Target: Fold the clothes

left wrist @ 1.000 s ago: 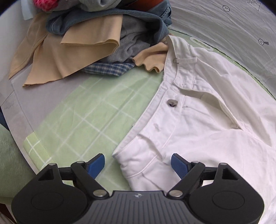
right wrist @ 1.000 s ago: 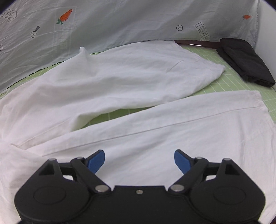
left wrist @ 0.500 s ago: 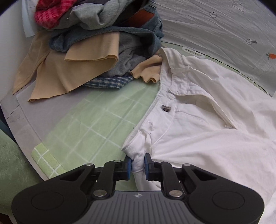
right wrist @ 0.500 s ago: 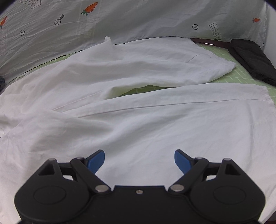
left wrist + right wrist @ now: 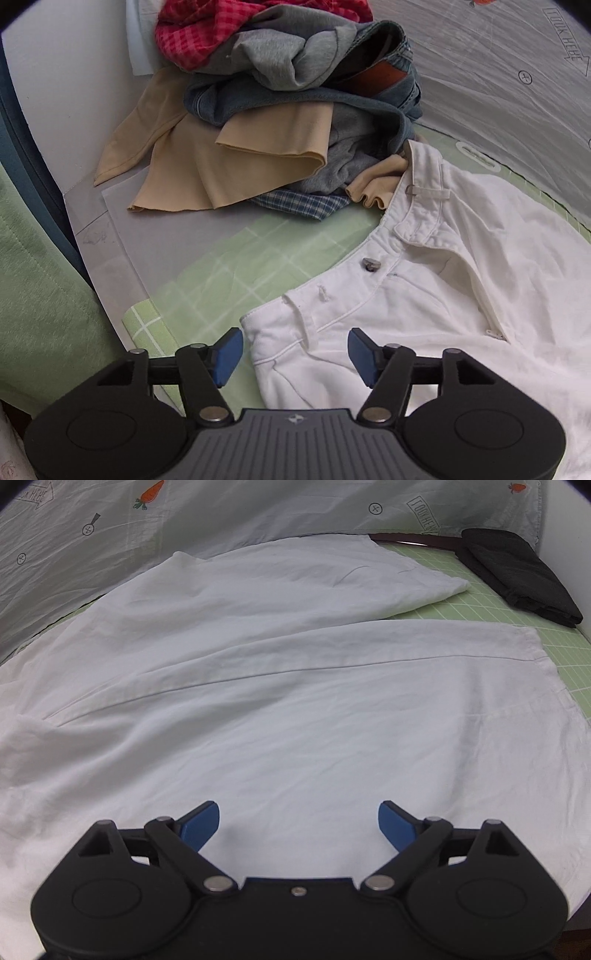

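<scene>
White trousers (image 5: 436, 295) lie flat on the green grid mat (image 5: 229, 266), waistband toward the heaped clothes pile (image 5: 280, 110). The left gripper (image 5: 293, 349) spreads wide around the waistband corner, holding nothing.

From the right wrist, the legs (image 5: 295, 701) run lengthwise toward folded black cloth (image 5: 517, 572); the right gripper (image 5: 299, 823) gapes wide above the fabric.

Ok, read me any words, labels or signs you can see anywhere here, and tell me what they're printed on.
"LOOK HERE" in an arrow outline, on the grey printed sheet, right side.
"...OK HERE", partly cut off, same sheet, top left.
"LOOK HERE" on the sheet, left wrist view.
Small logo on the left gripper body: unreadable.
</scene>
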Tool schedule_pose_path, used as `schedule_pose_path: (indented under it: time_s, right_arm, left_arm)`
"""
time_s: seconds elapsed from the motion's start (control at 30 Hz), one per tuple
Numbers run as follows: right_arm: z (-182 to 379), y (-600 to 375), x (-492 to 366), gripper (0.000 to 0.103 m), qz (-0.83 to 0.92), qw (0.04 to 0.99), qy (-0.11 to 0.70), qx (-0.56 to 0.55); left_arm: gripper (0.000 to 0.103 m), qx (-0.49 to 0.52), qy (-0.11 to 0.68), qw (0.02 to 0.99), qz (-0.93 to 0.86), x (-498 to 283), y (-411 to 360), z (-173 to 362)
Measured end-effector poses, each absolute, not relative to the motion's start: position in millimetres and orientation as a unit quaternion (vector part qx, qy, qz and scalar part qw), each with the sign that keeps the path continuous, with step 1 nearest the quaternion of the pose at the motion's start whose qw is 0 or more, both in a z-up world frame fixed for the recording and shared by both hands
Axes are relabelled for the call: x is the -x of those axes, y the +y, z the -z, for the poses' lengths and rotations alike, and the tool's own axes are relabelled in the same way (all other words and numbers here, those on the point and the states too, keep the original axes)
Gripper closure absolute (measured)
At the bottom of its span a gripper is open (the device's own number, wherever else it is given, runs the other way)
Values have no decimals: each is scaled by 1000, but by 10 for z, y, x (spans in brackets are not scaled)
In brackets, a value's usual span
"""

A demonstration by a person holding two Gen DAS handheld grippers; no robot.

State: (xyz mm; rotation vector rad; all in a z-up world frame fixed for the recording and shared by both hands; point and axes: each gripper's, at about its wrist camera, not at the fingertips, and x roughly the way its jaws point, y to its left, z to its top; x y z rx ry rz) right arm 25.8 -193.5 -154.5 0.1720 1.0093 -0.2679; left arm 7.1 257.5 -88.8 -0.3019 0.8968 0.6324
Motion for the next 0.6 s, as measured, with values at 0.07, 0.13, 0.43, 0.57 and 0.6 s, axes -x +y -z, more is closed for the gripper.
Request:
schedule_pose_path:
  time_s: [0.07,0.13,0.43,0.57,0.6]
  right_arm:
    - [1567,-2117,-247,9,140,855,491,-87]
    - [1595,-2340,-216,9,149,851,495,-97]
    - [1636,-3204,-282,3,190,837,499,-122]
    - [1637,-3434,-364,1,192,838,497,-119]
    - [1637,-3494,-393,0,192,838,497,-117]
  left_arm:
    - [30,139,409,851,-300,-81,2408,786]
    - [26,127,400,860,-289,-113,2203,715]
    - [23,82,415,883,-204,-443,1161,665]
    - [19,91,436,878,-175,-598,804,791]
    - [19,95,446,874,-168,-645,733,831]
